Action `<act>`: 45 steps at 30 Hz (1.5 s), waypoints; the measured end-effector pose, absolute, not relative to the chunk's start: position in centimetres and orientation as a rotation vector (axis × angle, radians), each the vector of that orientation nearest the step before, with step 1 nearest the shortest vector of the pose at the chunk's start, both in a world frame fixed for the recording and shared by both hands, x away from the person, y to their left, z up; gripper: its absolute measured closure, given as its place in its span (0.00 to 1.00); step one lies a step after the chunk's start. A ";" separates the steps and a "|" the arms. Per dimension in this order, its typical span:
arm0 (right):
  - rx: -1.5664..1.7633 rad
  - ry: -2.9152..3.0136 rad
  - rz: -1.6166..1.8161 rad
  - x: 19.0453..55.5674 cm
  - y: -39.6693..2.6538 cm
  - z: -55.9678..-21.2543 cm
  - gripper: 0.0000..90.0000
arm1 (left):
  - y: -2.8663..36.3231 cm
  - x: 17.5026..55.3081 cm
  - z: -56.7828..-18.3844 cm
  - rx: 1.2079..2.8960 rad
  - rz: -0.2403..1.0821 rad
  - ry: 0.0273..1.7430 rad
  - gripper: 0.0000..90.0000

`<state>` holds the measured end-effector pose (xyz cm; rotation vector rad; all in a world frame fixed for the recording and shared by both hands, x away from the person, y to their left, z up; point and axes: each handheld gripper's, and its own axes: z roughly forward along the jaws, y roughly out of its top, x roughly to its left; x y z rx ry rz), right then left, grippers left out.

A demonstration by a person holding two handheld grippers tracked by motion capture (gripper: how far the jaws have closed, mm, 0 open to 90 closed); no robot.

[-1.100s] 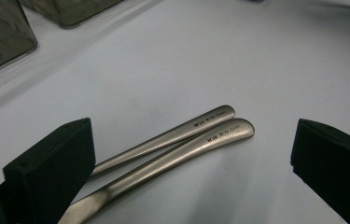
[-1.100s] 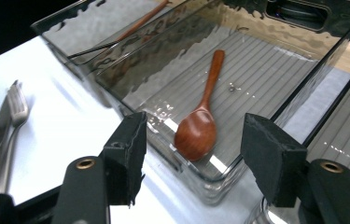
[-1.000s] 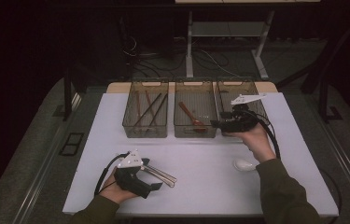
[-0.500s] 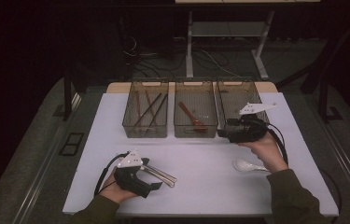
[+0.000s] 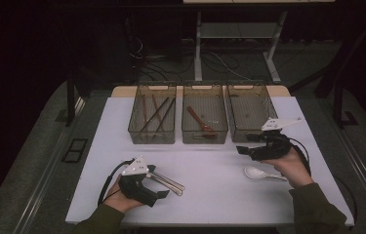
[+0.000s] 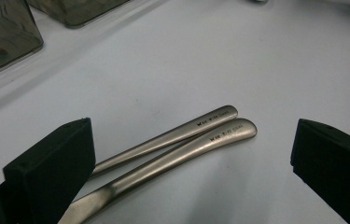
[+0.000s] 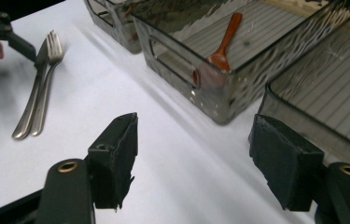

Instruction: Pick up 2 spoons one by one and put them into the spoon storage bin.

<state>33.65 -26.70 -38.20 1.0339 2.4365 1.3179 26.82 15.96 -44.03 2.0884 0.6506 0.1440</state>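
Withdrawn from the bins, right gripper [image 5: 243,150], jaws wide and empty, hovers just beyond the white spoon [image 5: 257,172], whose handle points rightward; left gripper [image 5: 163,194] gapes over the steel cutlery [image 6: 196,135].

Each black tool [image 5: 241,150] carries a grey three-cornered plate and trailing black cable; the person's sleeves are olive-green

Two steel handles [image 6: 182,140] side by side — between open jaws.

Bench [image 5: 210,195]: three clear wire-floored plastic bins in a row at frame centre. Left bin [image 5: 152,134]: dark chopsticks [image 5: 154,114]. Middle bin [image 5: 205,132]: brown wooden spoon [image 5: 199,121]. Lower left: steel fork and knife [image 5: 168,181], side by side. Lower right: white ceramic spoon [image 5: 259,172].
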 end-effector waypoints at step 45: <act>1.101 2.603 1.114 30.5 -30.8 -43.5 0.57 | 15.7 26.8 -44.2 2.119 0.134 0.644 0.00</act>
